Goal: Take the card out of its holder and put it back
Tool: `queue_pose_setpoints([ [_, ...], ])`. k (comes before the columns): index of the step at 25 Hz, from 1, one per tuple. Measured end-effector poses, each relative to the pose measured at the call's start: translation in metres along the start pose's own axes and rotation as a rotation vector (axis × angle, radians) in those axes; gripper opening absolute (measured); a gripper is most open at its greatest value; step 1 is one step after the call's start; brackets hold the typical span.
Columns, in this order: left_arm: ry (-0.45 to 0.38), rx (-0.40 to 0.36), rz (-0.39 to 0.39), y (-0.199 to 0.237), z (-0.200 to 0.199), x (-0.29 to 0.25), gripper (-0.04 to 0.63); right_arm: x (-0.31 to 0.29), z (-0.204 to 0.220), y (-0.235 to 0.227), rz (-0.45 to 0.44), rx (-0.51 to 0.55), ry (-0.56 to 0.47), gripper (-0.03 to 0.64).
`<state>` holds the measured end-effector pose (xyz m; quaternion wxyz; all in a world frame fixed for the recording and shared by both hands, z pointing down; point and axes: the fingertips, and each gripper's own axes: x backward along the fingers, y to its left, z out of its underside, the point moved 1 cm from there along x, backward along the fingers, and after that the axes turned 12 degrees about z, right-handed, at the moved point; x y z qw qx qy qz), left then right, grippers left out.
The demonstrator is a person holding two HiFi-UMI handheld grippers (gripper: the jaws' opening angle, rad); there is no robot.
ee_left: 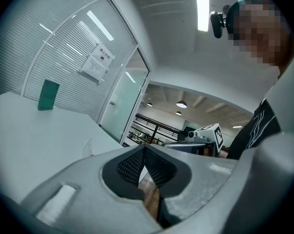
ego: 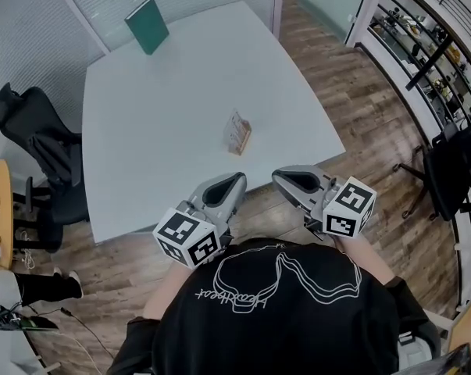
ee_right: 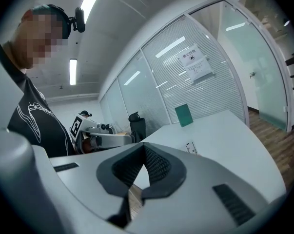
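Note:
A small clear card holder (ego: 237, 133) with a card in it stands on a wooden base near the middle of the white table (ego: 157, 123). It also shows small in the left gripper view (ee_left: 87, 147) and in the right gripper view (ee_right: 191, 147). My left gripper (ego: 237, 180) hovers at the table's near edge, short of the holder, shut with nothing between its pads (ee_left: 143, 147). My right gripper (ego: 280, 176) hangs beside it, also shut and empty (ee_right: 144, 147). Both point roughly level toward the table.
A green book (ego: 147, 25) leans upright at the table's far edge against the glass partition. A black office chair (ego: 32, 139) stands to the left, another chair (ego: 454, 170) to the right. Shelving (ego: 430, 45) lines the far right over the wooden floor.

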<state>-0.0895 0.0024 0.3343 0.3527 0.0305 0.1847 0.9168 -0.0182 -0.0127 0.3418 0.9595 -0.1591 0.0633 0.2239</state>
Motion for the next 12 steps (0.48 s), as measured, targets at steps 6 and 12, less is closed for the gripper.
queue_pose_setpoints([
  [6,0.003,-0.01,-0.006,0.001,0.004,-0.005,0.014,-0.001,0.002,-0.005,0.0,0.005,0.009,0.008],
  [12,0.009,-0.008,-0.005,0.003,0.006,-0.011,0.012,0.001,0.005,-0.013,0.008,0.005,0.013,0.008],
])
